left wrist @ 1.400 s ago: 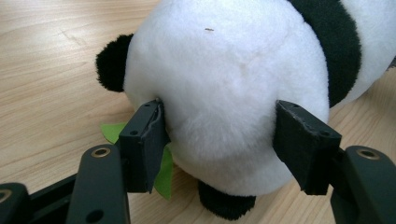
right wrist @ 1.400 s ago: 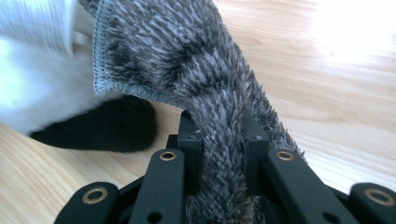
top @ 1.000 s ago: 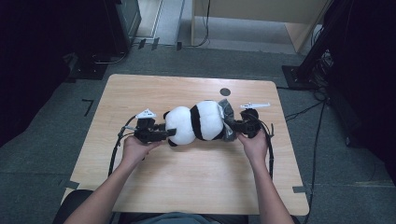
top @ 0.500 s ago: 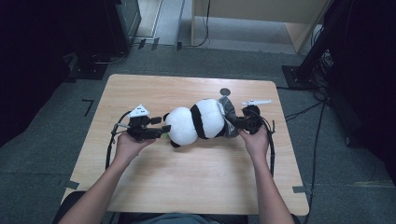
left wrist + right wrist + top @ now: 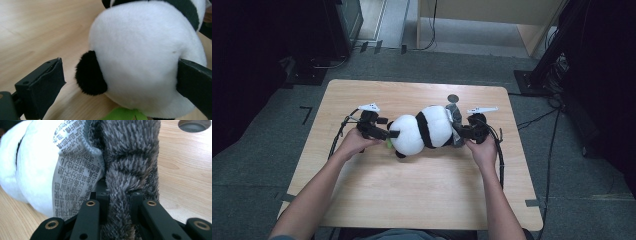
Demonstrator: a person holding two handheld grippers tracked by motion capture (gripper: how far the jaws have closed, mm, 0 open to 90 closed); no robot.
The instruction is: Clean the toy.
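Between our two grippers the toy panda point(image 5: 422, 129) lies on its side on the wooden counter point(image 5: 422, 200), its white head toward the left gripper point(image 5: 382, 133) and its bottom end toward the right gripper point(image 5: 460, 134).

Our right gripper is pinched tight on a grey furry cloth point(image 5: 127, 170) at the panda's back end, just beside the printed label point(image 5: 75, 167). We should keep that pinch firm and keep that hand quiet, so the panda does not slide.

Our left gripper has just been opening its jaws, and now they stand as wide as they go. The round white head sits between them with its black ear point(image 5: 90, 73) close to the near jaw. The far jaw looks to be brushing the fur, but the pads are not squeezing. A small green leaf point(image 5: 122, 114) peeks out below the head.

To do this step well, we think the left gripper should pull slowly away from the head, level with the counter, so a jaw does not catch the ear or the leaf. If we want a new hold, we should aim at the middle of the head and close gently, since soft fur squashes and slips. We can't quite tell what the grey cloth is; it may be clothing.
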